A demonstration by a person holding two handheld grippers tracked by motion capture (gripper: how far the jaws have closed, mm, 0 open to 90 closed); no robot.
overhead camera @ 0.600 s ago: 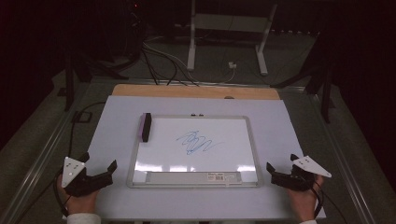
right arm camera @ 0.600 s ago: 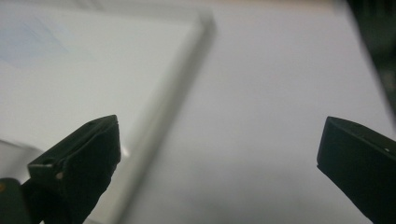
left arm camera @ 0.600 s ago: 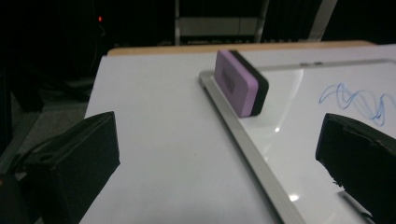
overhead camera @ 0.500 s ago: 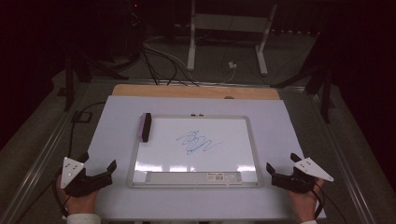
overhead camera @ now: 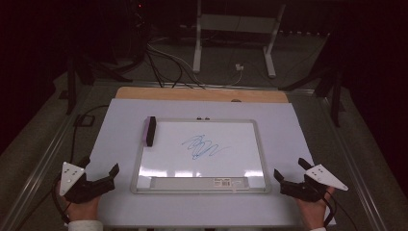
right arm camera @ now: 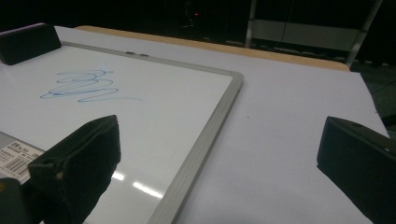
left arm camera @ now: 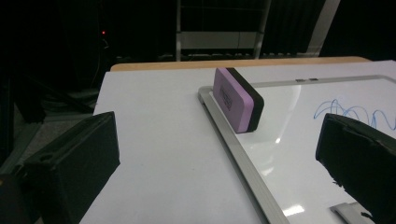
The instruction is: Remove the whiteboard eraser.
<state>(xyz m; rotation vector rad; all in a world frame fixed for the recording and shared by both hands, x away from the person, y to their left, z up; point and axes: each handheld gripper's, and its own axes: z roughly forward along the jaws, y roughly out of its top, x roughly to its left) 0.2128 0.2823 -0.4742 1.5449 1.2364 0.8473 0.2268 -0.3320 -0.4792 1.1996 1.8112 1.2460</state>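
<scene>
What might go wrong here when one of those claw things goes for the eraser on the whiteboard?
The eraser stands on its long edge at the whiteboard's left frame, so a nudge from the open left gripper could tip it over before the jaws close. The whiteboard looks loose on the table sheet, so rubbing the blue scribble might slide it unless the right gripper steadies it.

Glossy whiteboard (overhead camera: 202,149), matt grey metal-look frame; eraser (left arm camera: 238,99) matt foam.

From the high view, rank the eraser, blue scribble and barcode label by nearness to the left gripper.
From the left gripper:
1. Eraser, on the whiteboard's left edge.
2. Blue scribble, mid-board.
3. Barcode label, on the bottom tray, right of centre.
</scene>
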